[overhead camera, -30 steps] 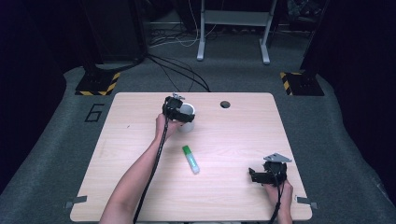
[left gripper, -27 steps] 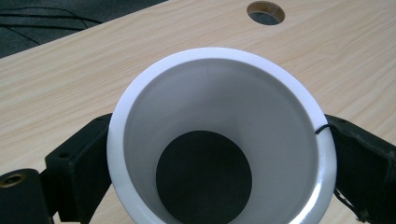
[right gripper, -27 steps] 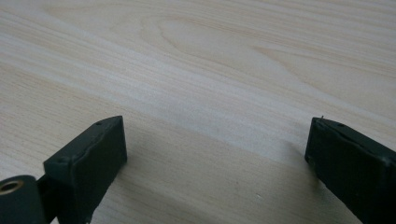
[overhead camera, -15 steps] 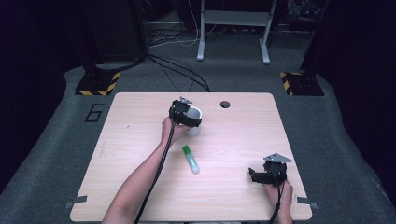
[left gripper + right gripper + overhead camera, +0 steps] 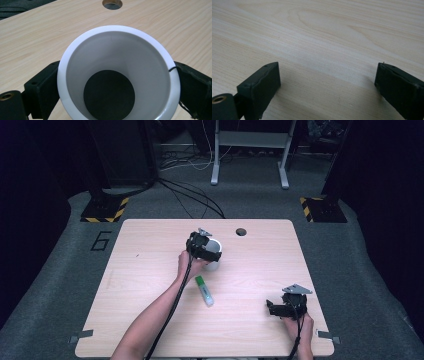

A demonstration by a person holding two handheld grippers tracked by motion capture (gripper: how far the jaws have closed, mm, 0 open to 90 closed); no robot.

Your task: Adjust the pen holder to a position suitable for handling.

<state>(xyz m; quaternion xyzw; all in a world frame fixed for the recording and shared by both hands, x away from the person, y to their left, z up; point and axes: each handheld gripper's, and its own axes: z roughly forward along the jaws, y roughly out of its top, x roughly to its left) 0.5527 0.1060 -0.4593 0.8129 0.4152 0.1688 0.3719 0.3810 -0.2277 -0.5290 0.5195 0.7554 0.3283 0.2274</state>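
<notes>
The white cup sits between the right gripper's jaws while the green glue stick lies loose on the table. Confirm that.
Wrong gripper. The white cup sits between the jaws of the left gripper, as the left gripper view shows; the right gripper has its jaws apart over bare table. The green glue stick does lie loose on the table.

In the left gripper view, the white plastic cup with a dark bottom (image 5: 117,75) is cut off by the lower picture edge, and its outer wall is hidden behind its rim. In the high view, the printing on the small white tube with a green cap (image 5: 204,290) is too small to read.
</notes>
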